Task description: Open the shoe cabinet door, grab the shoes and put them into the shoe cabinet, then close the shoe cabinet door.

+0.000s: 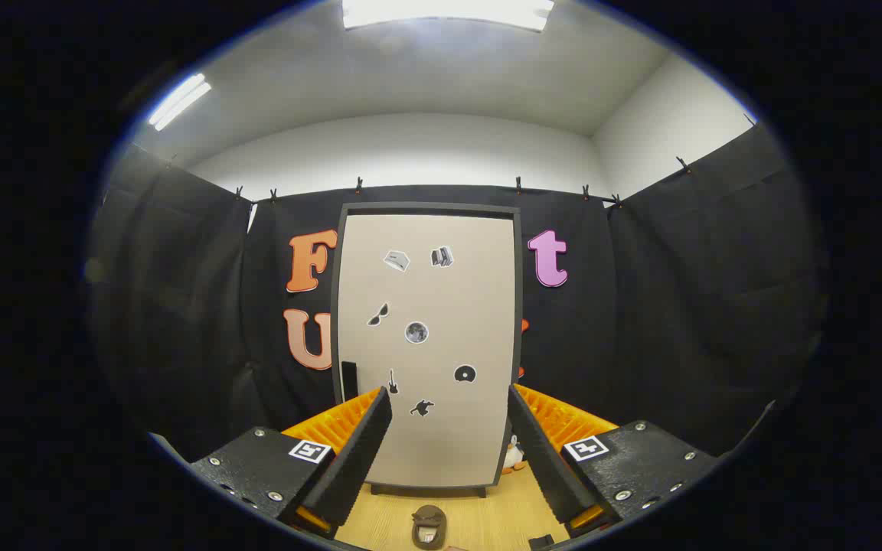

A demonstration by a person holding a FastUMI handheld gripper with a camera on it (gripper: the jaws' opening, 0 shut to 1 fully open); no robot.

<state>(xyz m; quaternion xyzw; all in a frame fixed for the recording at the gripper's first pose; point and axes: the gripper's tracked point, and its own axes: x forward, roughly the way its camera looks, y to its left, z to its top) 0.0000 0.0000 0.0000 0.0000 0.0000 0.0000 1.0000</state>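
Note:
The shoe cabinet (pixel 427 306) stands upright ahead of me against the black cloth wall, its beige door shut and dotted with several small stickers. A small black handle (pixel 348 379) sits at the door's lower left edge, just above my left fingertip. My gripper (pixel 449 402) is open, its two black foam-padded fingers (pixel 357 451) spread wide with the lower part of the door seen between them and nothing held. A dark brown shoe (pixel 429 526) lies on the wooden floor below and between the fingers, short of the cabinet's base.
A small white and orange toy figure (pixel 514 454) stands on the floor by the cabinet's lower right corner, next to my right finger. Black cloth walls close in on both sides. A small dark object (pixel 540 542) lies on the floor near the right finger.

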